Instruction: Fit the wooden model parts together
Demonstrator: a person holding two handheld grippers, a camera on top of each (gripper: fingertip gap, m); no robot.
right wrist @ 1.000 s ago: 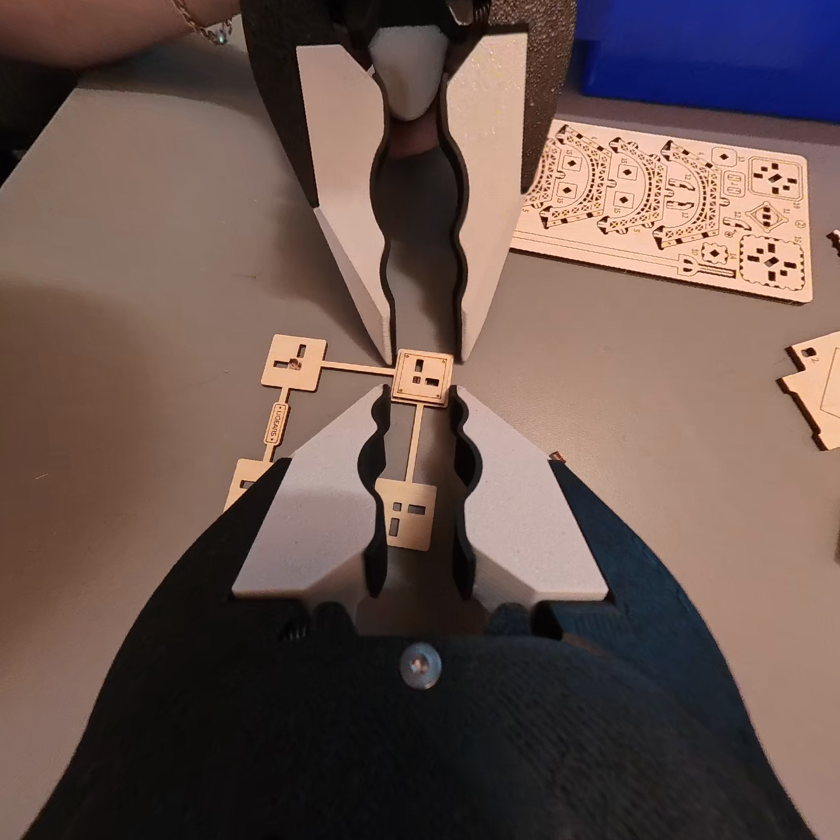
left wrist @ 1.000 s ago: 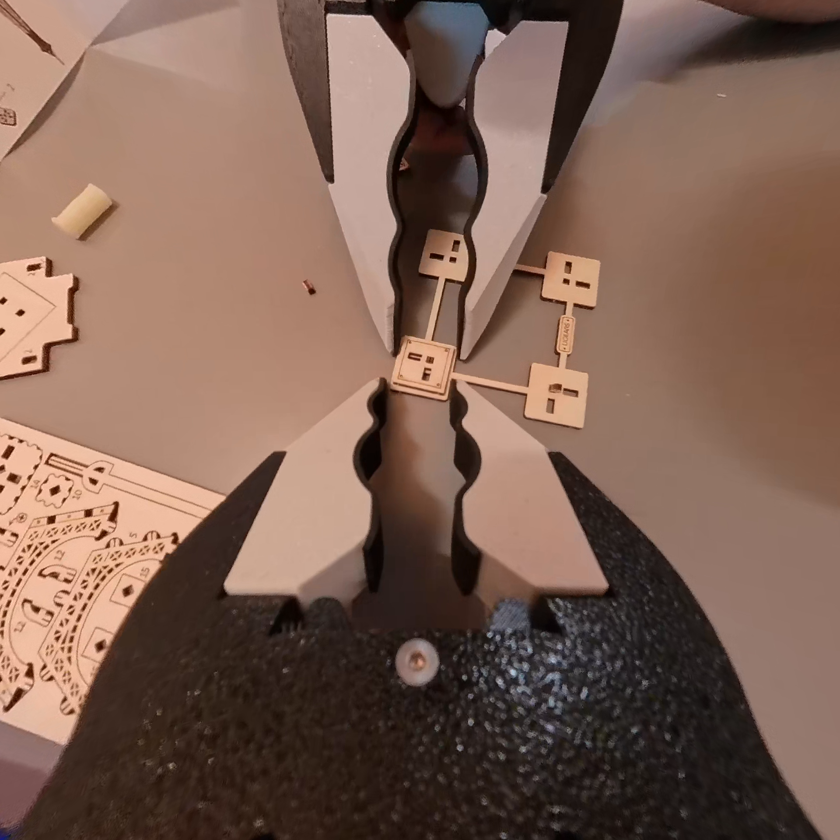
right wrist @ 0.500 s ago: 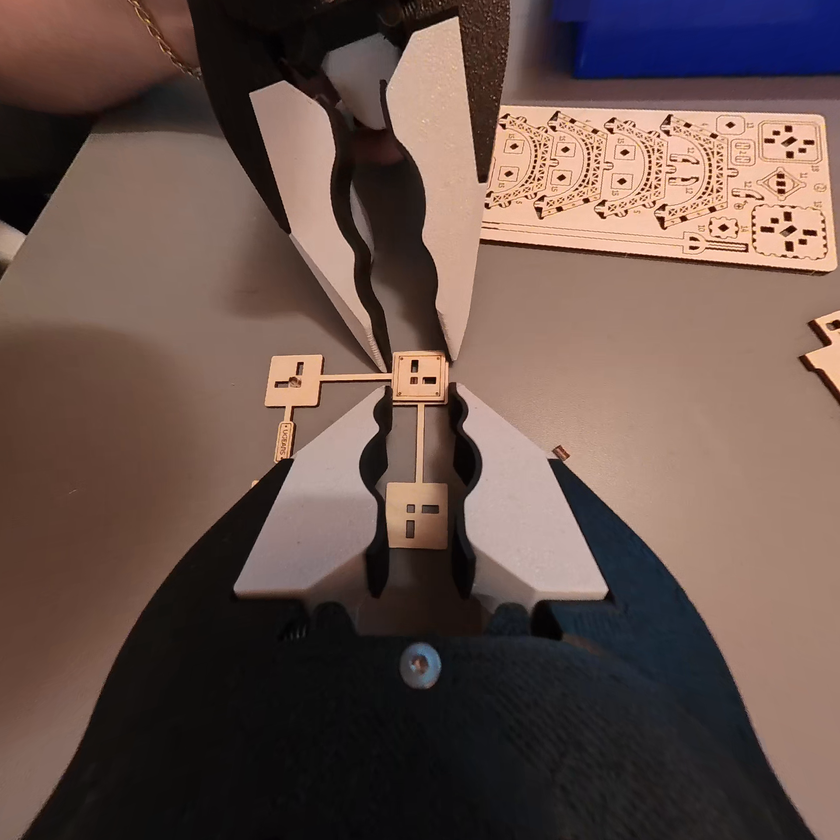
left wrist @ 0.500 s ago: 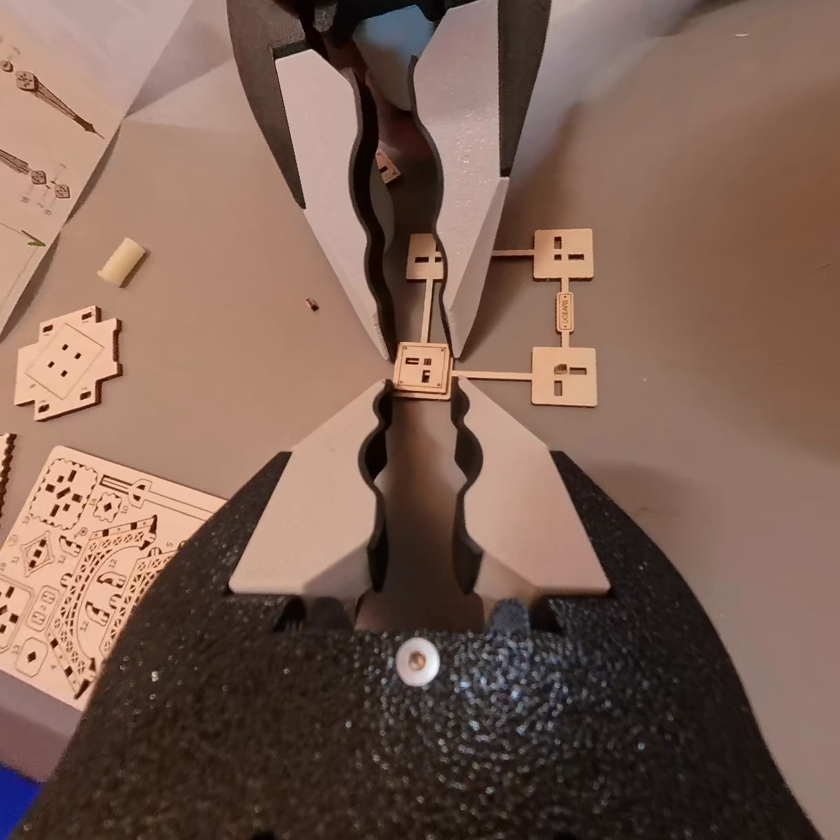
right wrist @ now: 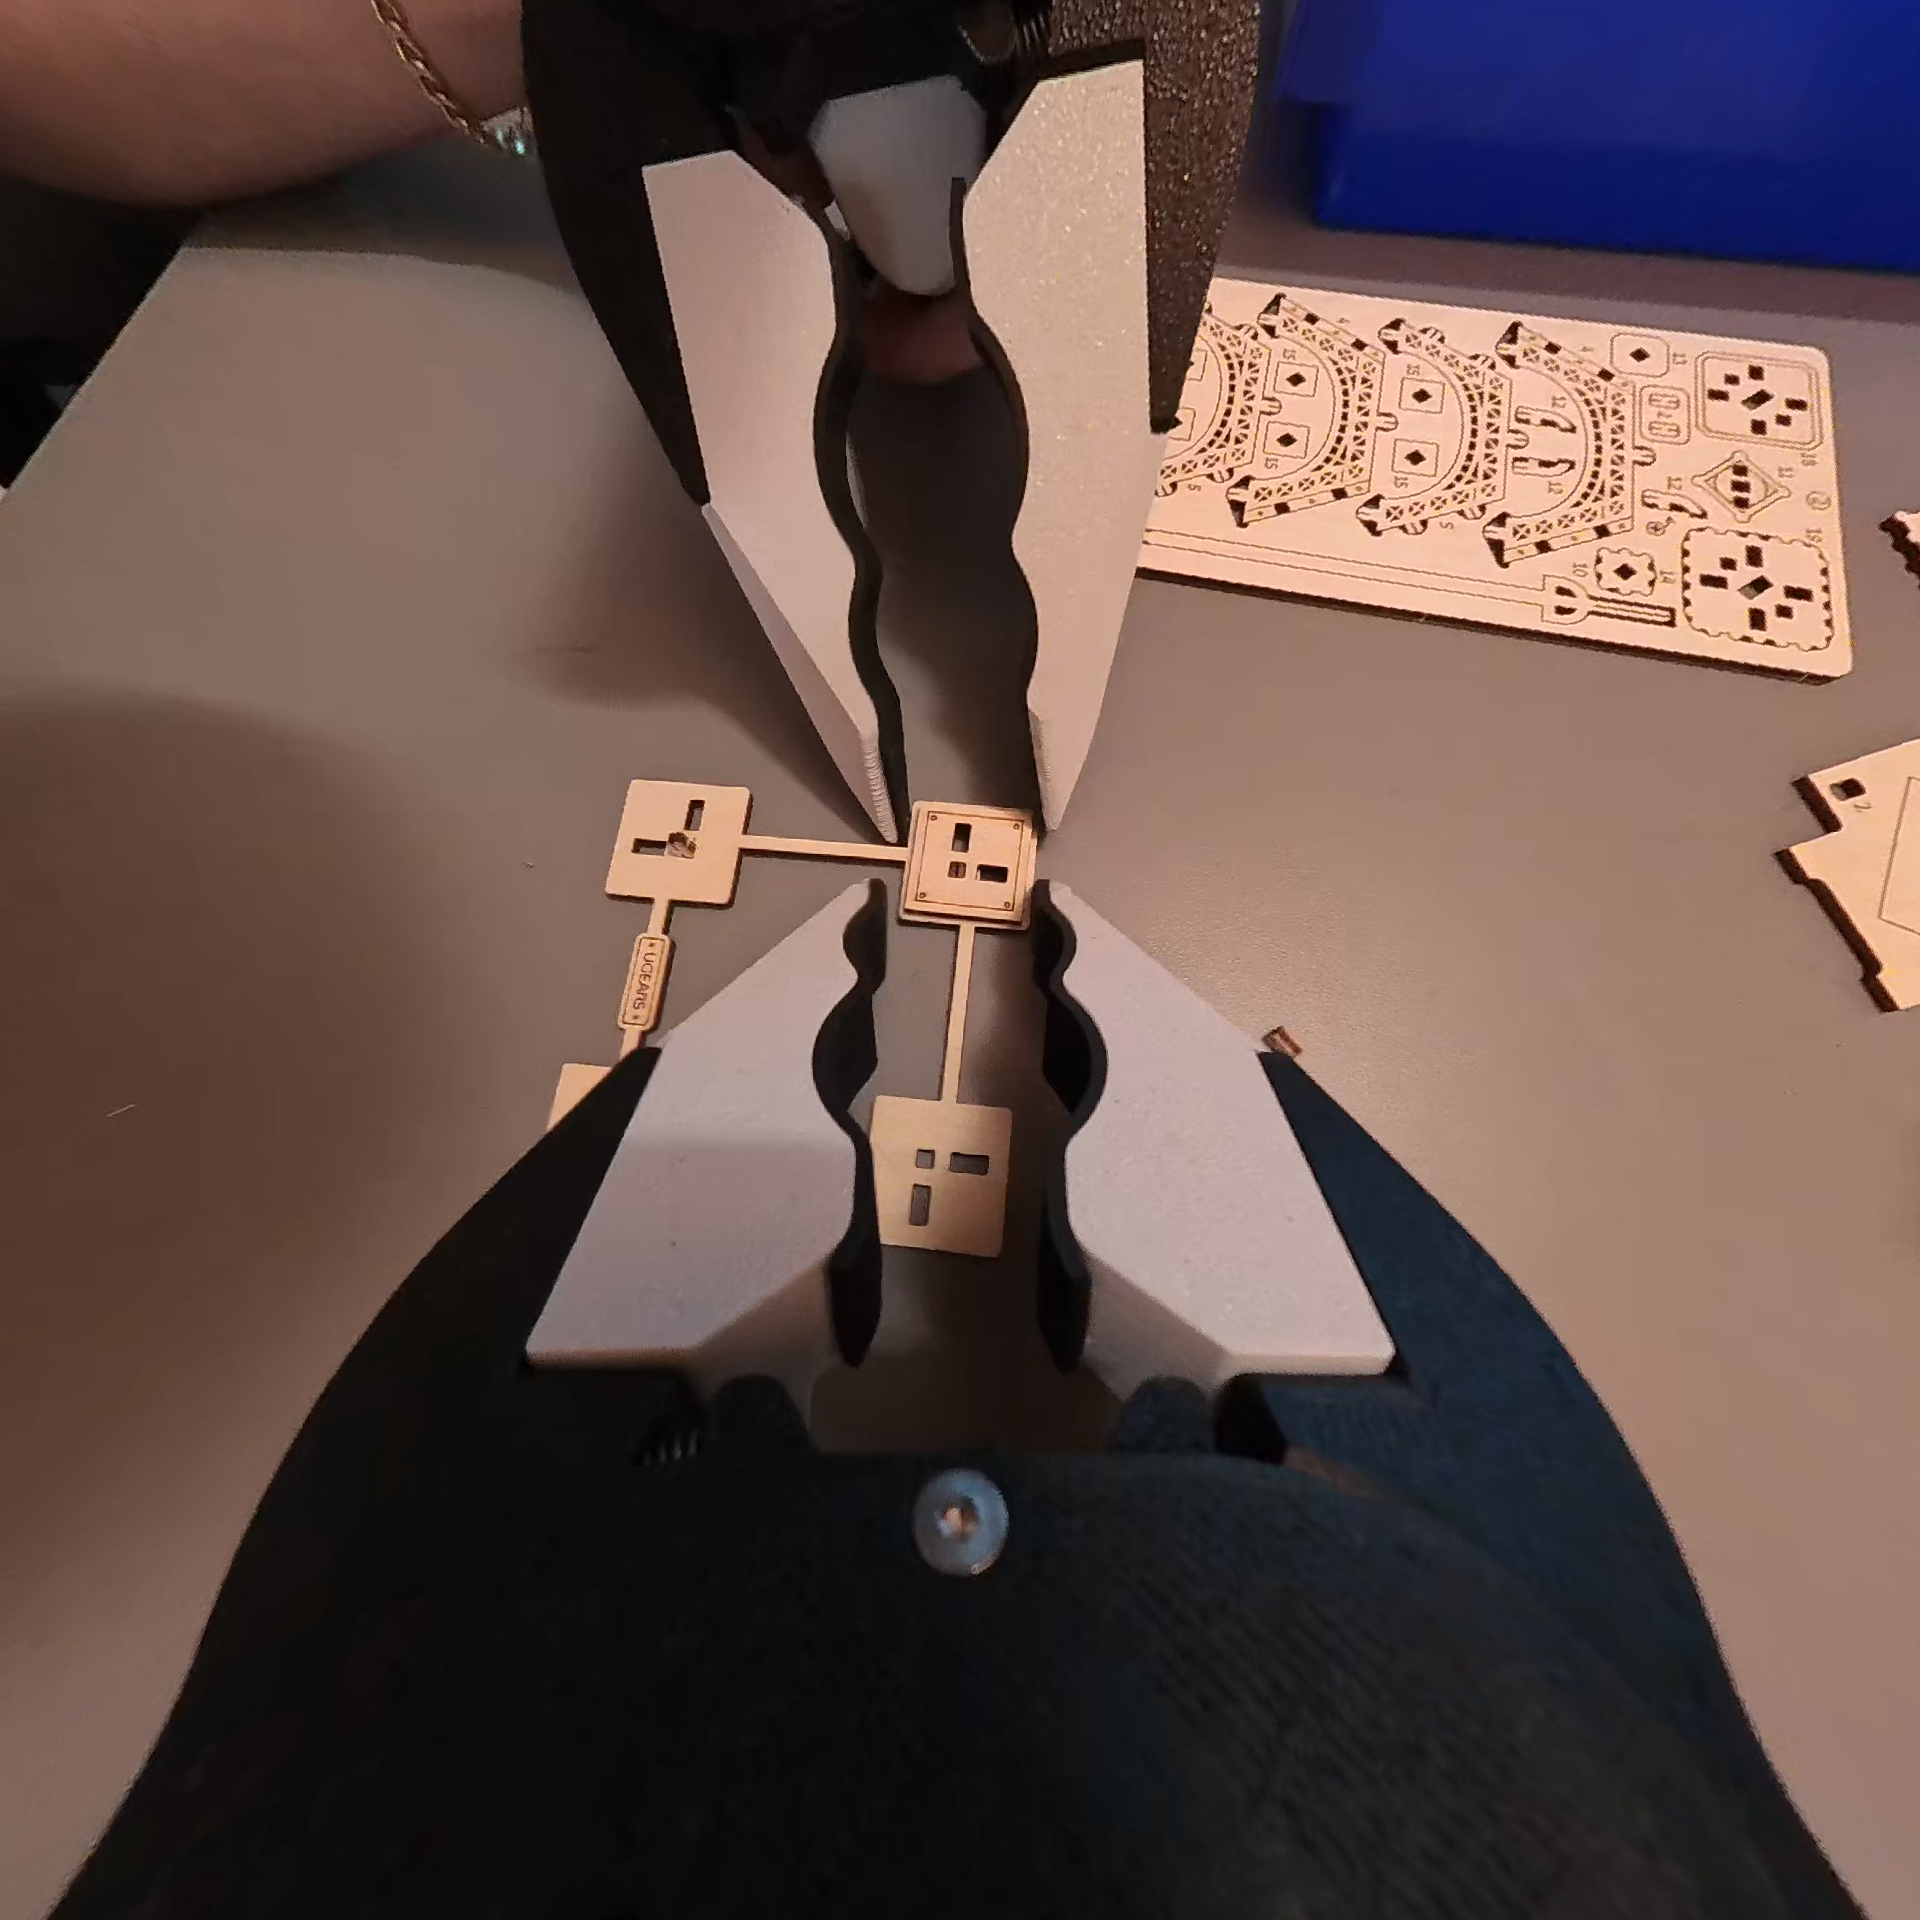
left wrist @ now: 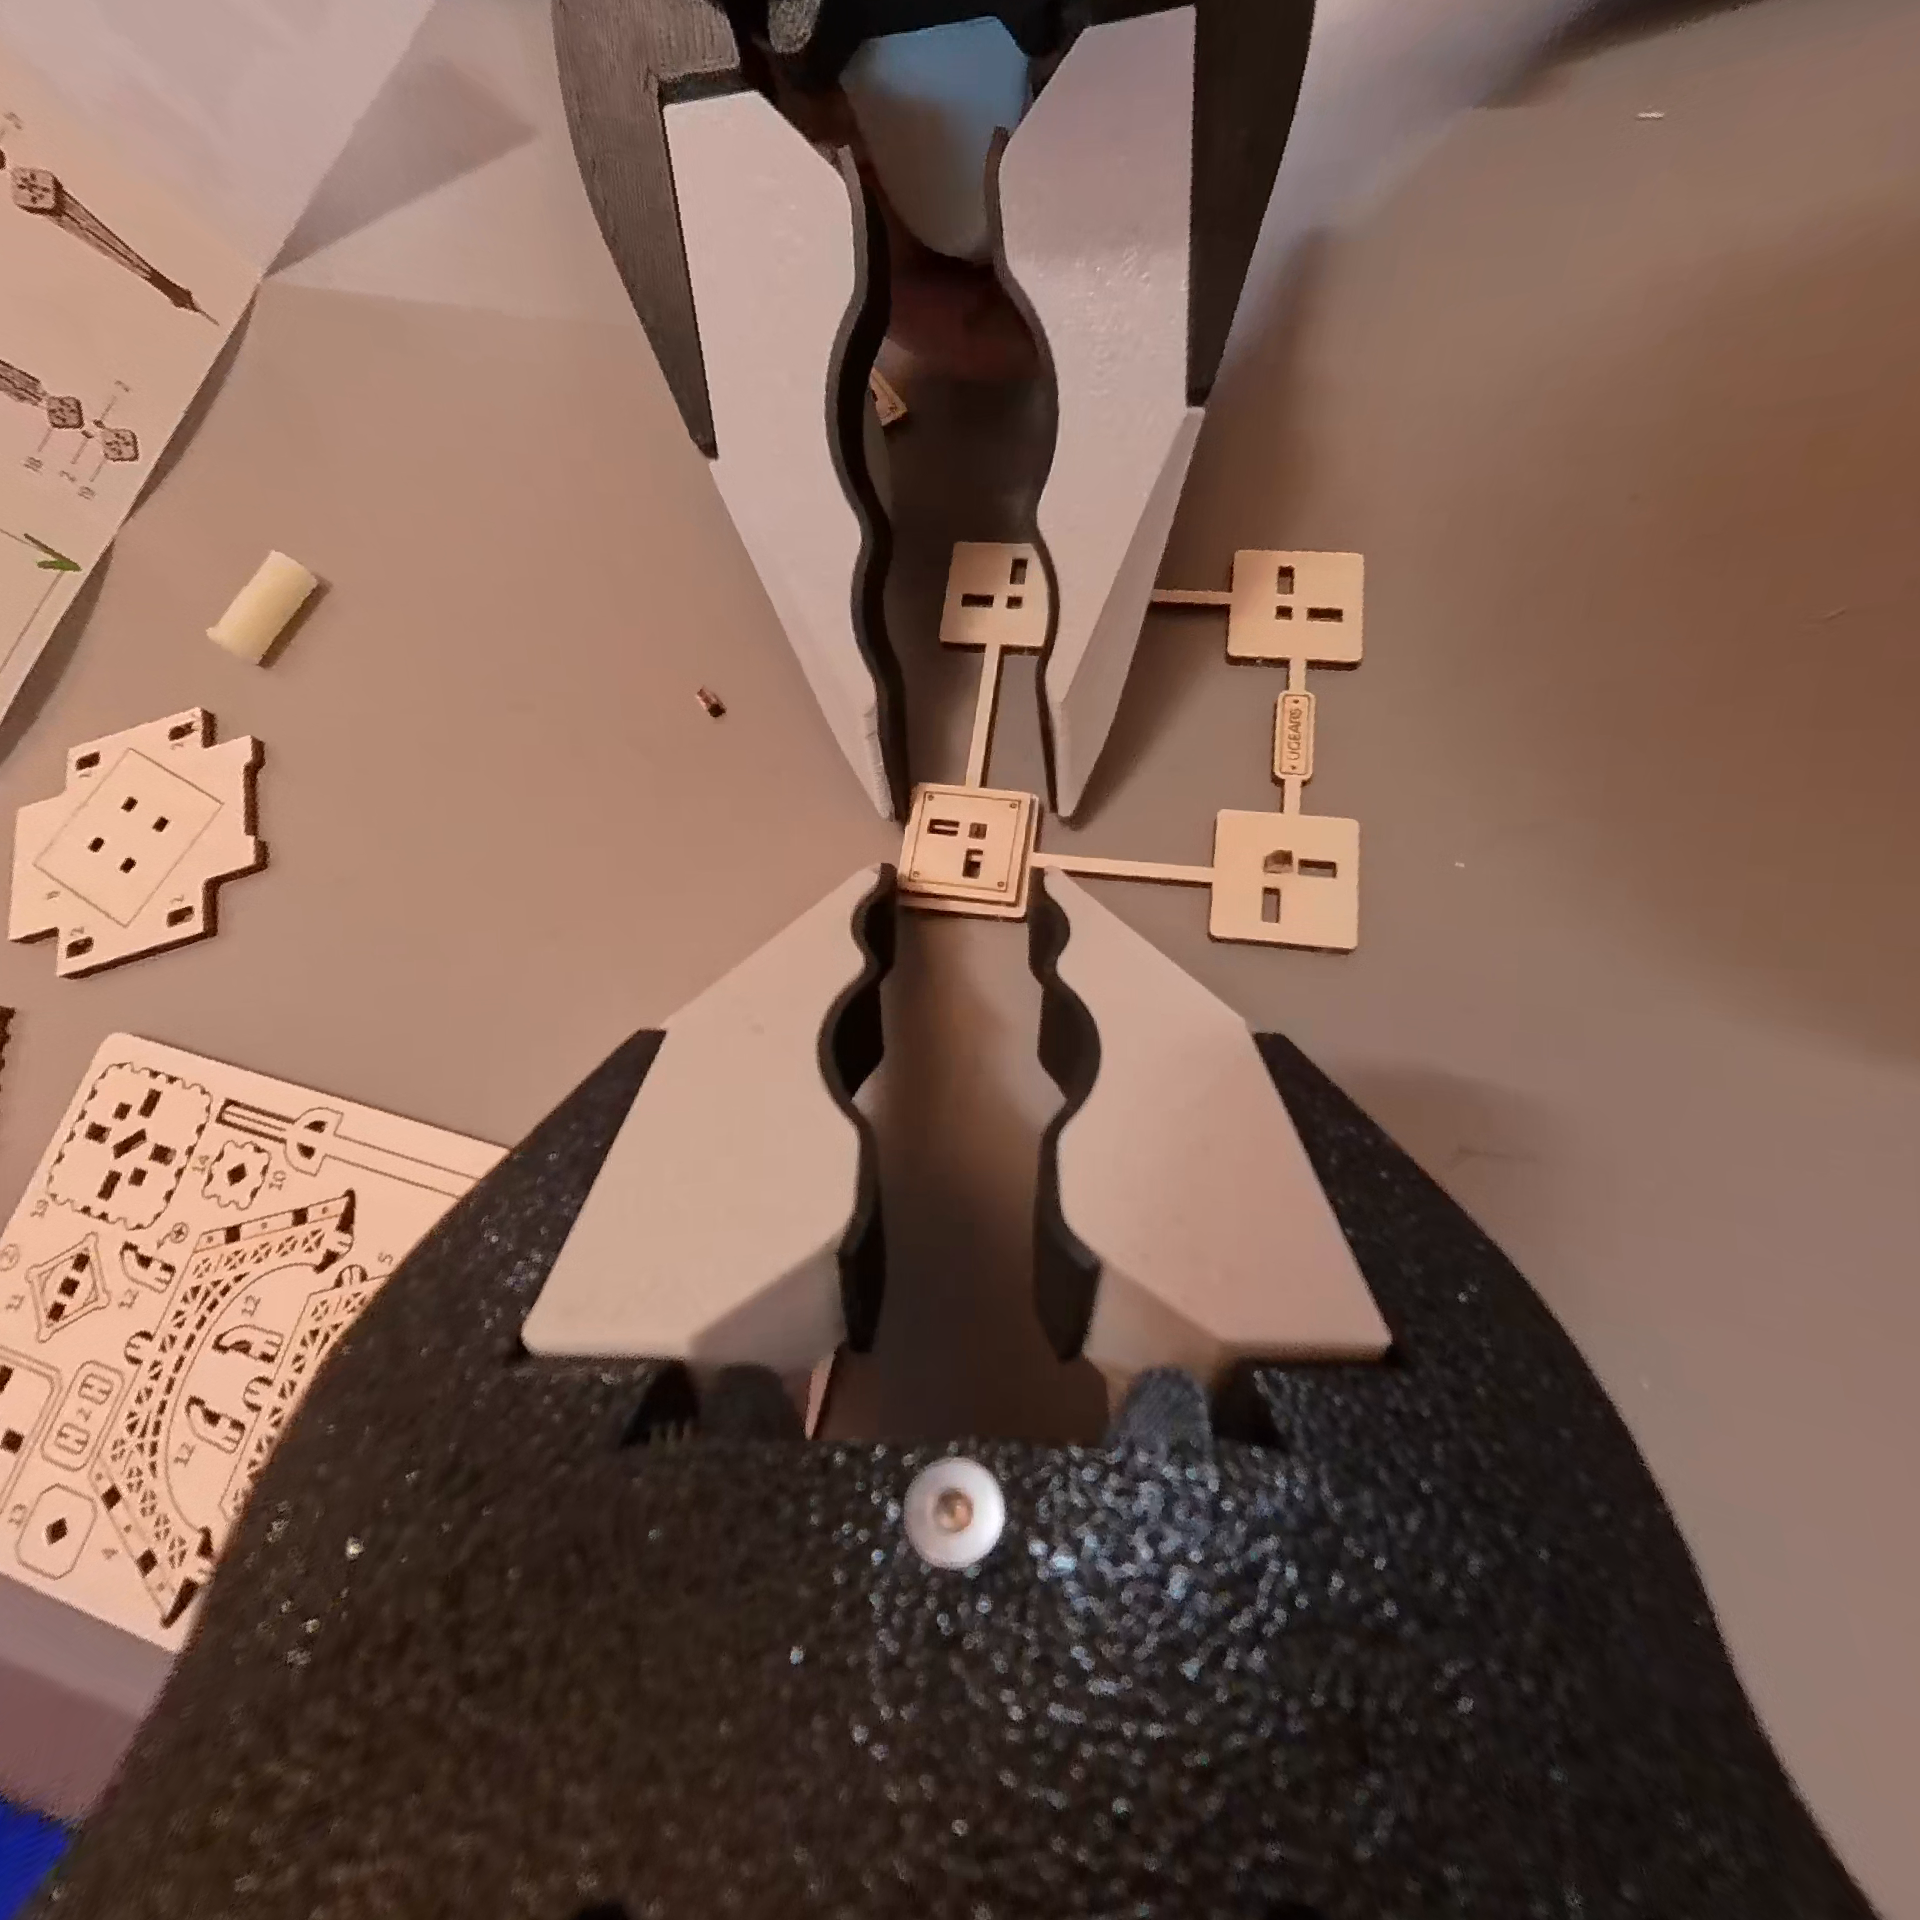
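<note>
A thin wooden frame (left wrist: 1284, 881) of several slotted squares joined by bars lies flat on the grey table (left wrist: 1610, 468). A small engraved square plate (left wrist: 968, 854) lies on one of its squares. My left gripper (left wrist: 964, 883) points at the plate from the near side, narrowly open, with its tips beside the plate's near corners. My right gripper (left wrist: 975, 816) faces it from the far side. In the right wrist view my right gripper (right wrist: 961, 894) is narrowly open around the same plate (right wrist: 968, 860), over the frame (right wrist: 677, 854). The left gripper (right wrist: 971, 826) is opposite.
A laser-cut parts sheet (left wrist: 208, 1299) (right wrist: 1558, 499), a cross-shaped wooden piece (left wrist: 130, 831) (right wrist: 1860, 883), a cream tube (left wrist: 265, 606), a small dark bit (left wrist: 712, 703) and an instruction paper (left wrist: 83, 312) lie beside it. A blue bin (right wrist: 1610, 125) and a person's forearm (right wrist: 260, 104) are beyond. Less than 4 cm separates the two grippers' tips. Both grippers' tips are roughly 6 centimeters from the small dark bit (left wrist: 712, 703).
Both grippers have swung around the plate while their tips stayed at it. The right gripper tilted, then straightened. The frame now sits squarer in both views. The jaw gaps look unchanged.
</note>
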